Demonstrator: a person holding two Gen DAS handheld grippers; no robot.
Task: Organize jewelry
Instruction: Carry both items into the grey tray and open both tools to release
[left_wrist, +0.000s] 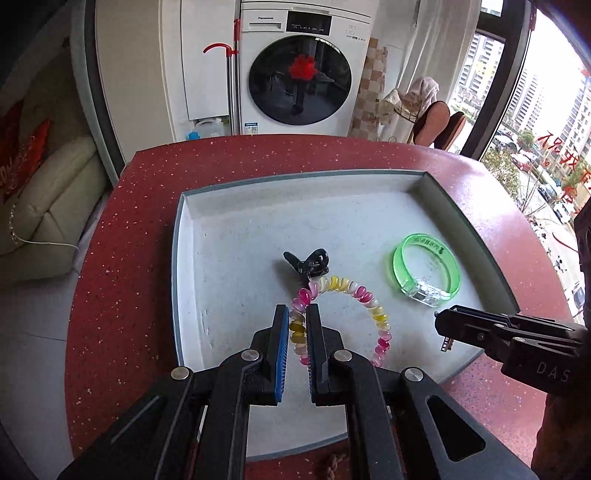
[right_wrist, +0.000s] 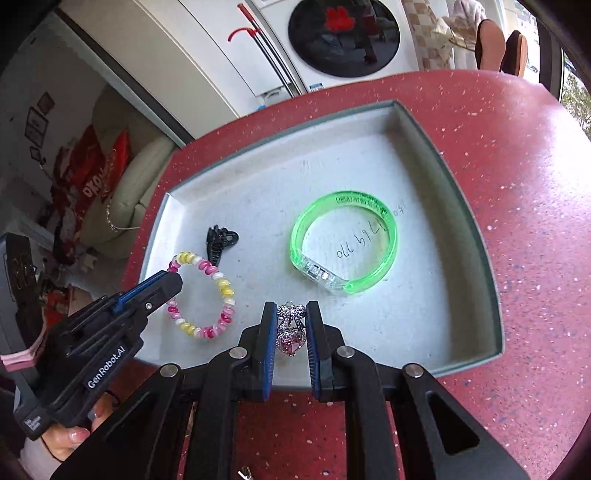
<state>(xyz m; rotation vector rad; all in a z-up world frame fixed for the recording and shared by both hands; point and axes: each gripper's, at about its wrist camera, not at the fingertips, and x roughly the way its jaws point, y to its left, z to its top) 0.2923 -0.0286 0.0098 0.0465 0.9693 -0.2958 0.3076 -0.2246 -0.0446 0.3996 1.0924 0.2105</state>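
Two tools work over a shallow grey tray (left_wrist: 428, 184) that sits on a red speckled tabletop (left_wrist: 147, 229). The left tool (left_wrist: 297, 314) is closed narrowly on one side of a pink, yellow and white spiral bracelet (left_wrist: 373, 306), whose loop lies on the tray floor near the tray's front-left corner. Touching the bracelet's far end is a small black hair clip (left_wrist: 308, 260). The right tool (right_wrist: 291, 314) pinches a sparkling bow-and-heart charm (right_wrist: 291, 332) between its pads (the pink heart hangs below the silver bow), held over the tray's front edge. A translucent green bangle (right_wrist: 345, 243) lies flat toward the tray's right side, well apart from the bracelet, with handwritten marks on the tray floor inside its ring. In the right wrist view the left tool (right_wrist: 173, 275) reaches in from the left, its tip on the bracelet's rim.
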